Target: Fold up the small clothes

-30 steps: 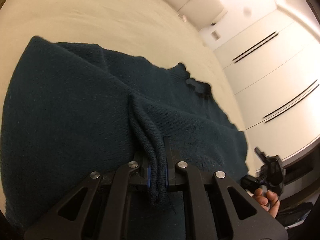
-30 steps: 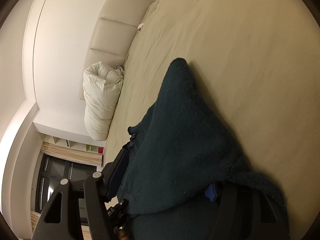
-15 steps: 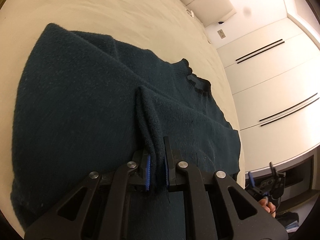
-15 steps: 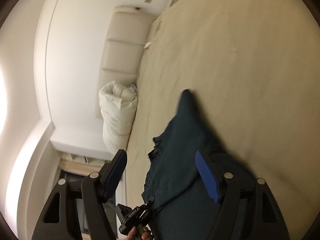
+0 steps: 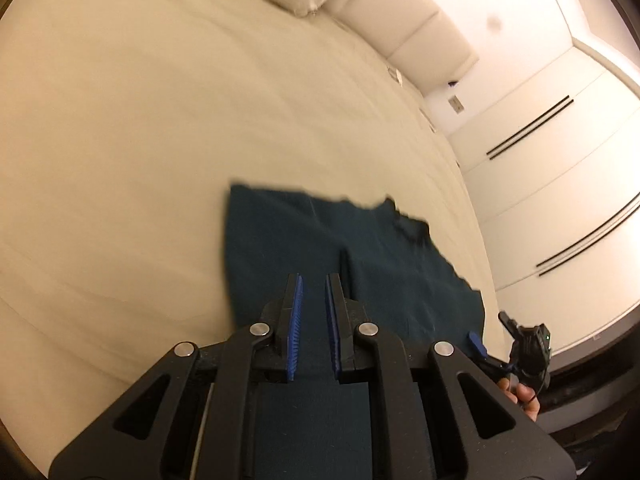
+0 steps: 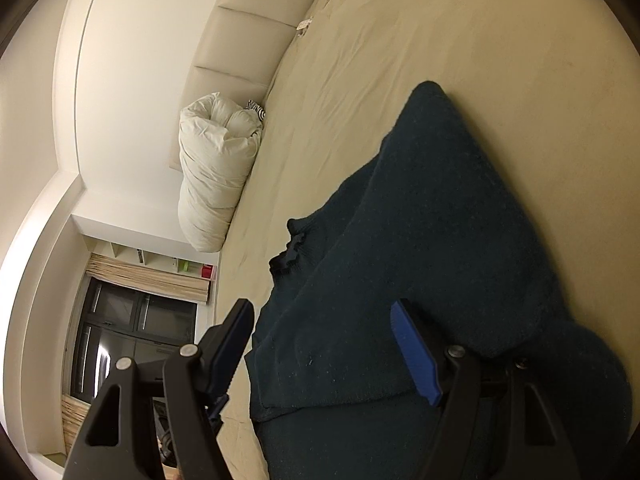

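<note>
The dark teal knitted sweater (image 5: 360,264) is motion-blurred ahead of the left tongs, its near hem hidden beneath them. Below the right tongs (image 6: 320,344) its lower part runs off frame, 1 fold covering the right finger's base.

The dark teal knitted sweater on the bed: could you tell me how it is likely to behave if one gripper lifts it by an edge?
The sweater would probably hang limp, since it already lies in soft folds on the bed sheet. Its thick knit suggests some weight, so the unheld part would likely drag. The fuzzy surface should grip rather than slip.
</note>
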Available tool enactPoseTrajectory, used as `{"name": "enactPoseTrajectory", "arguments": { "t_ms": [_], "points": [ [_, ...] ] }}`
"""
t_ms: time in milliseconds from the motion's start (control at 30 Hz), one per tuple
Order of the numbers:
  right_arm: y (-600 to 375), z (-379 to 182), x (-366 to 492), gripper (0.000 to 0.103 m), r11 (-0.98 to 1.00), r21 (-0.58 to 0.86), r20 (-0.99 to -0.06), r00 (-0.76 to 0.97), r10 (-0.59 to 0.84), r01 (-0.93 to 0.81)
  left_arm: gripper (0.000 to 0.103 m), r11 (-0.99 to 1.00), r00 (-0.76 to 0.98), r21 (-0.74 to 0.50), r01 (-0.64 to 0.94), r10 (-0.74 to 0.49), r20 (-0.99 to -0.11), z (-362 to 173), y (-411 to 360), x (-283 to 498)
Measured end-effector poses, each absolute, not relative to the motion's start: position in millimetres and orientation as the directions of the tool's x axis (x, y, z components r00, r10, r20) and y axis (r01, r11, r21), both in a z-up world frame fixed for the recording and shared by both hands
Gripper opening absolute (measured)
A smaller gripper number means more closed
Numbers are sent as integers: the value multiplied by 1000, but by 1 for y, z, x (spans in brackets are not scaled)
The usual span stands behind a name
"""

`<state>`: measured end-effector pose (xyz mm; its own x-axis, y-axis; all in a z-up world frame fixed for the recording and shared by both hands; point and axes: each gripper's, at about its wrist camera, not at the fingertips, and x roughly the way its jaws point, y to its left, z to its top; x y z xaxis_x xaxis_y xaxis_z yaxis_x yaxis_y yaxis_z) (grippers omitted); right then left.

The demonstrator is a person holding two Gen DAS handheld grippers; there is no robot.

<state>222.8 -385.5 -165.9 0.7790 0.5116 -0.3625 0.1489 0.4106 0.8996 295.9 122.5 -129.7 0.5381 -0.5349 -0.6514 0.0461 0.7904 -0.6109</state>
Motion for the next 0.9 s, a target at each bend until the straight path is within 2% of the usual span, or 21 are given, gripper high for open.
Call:
{"name": "enactPoseTrajectory", "arguments": {
  "t_ms": [100,233,300,367,400,433,533,567,700,767,800,900],
  "points": [
    [-380,-163,227,75,427,895,-359,773,523,126,11,805,522,-581,124,-550,-651,-120,96,298],
    [-377,-173,235,75,467,869,-419,748,515,165,11,827,454,-503,251,-560,-693,-135,22,303],
    [-384,-183,234,74,431,888,-393,749,533,159,11,850,429,-460,257,-527,-734,-152,-11,308],
    [-393,-190,229,70,398,907,-356,758,546,140,11,872,391,-409,270,-487,-781,-173,-38,318],
    [-397,-191,227,65,389,911,-348,761,548,137,11,876,409,-397,274,-480,-776,-179,-40,320],
    [-402,-193,224,60,384,914,-343,760,552,134,11,864,424,-424,271,-503,-753,-184,-37,318],
    [-415,-193,214,56,400,908,-347,758,552,125,11,843,426,-478,248,-538,-727,-186,-17,318],
    [-417,-189,210,57,415,901,-356,761,542,126,11,841,429,-483,245,-541,-724,-186,-10,316],
    [-402,-162,198,84,477,877,-328,786,524,48,11,836,442,-500,226,-546,-712,-185,4,311],
    [-396,-161,201,87,542,838,-379,778,502,58,11,841,447,-488,234,-538,-714,-186,2,309],
    [-397,-167,204,85,557,825,-419,764,490,96,11,842,448,-485,236,-537,-715,-187,4,308],
    [-407,-178,196,58,567,809,-473,741,476,152,11,851,459,-471,234,-523,-718,-181,8,297]
  ]
}}
